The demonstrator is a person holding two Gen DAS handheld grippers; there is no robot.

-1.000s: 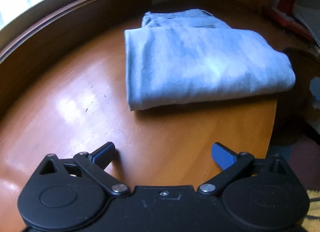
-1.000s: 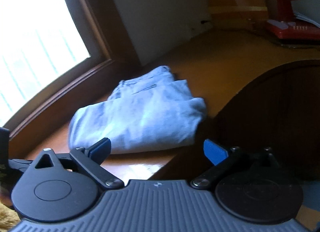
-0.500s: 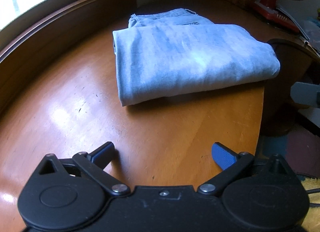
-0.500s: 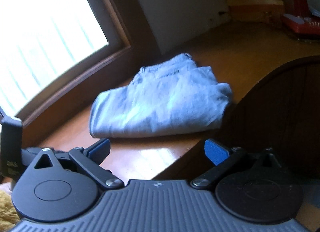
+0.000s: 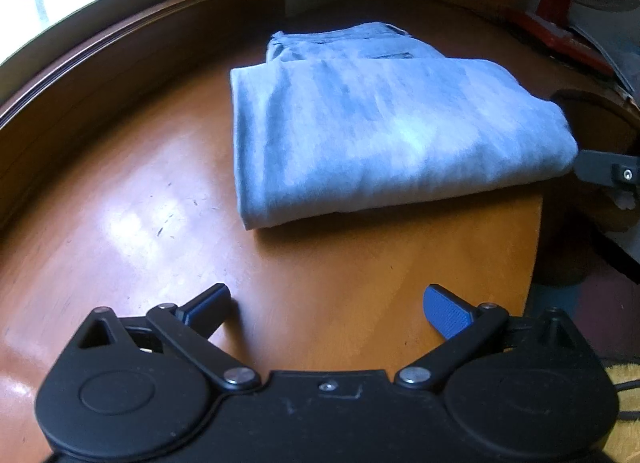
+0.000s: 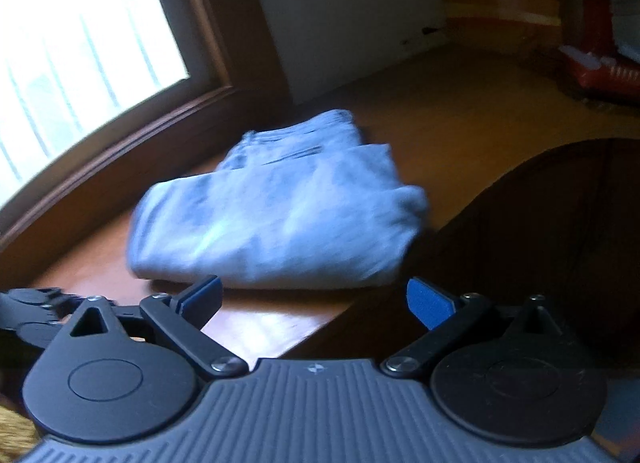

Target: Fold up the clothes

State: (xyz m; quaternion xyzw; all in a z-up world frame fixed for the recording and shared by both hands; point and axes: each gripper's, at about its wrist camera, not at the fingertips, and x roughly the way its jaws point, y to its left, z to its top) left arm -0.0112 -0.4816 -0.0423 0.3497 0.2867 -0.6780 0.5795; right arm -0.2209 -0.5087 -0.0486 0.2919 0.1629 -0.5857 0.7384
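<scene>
Since a second ago both cameras have drifted: in the left wrist view the folded jeans (image 5: 384, 135) sit a little lower and more central, and a dark part of the right gripper now pokes in at the right edge; in the right wrist view the jeans (image 6: 280, 215) have slid right and nearer. Jeans lie folded in a light blue stack on the wooden desk (image 5: 132, 223), close to its right edge and well apart from either tool. Left gripper (image 5: 326, 303) hovers over bare desk at the near side, its fingers spread wide and empty. Right gripper (image 6: 314, 297) hangs near the desk's edge, fingers likewise apart and holding nothing. A window (image 6: 72, 47) stands far left.
</scene>
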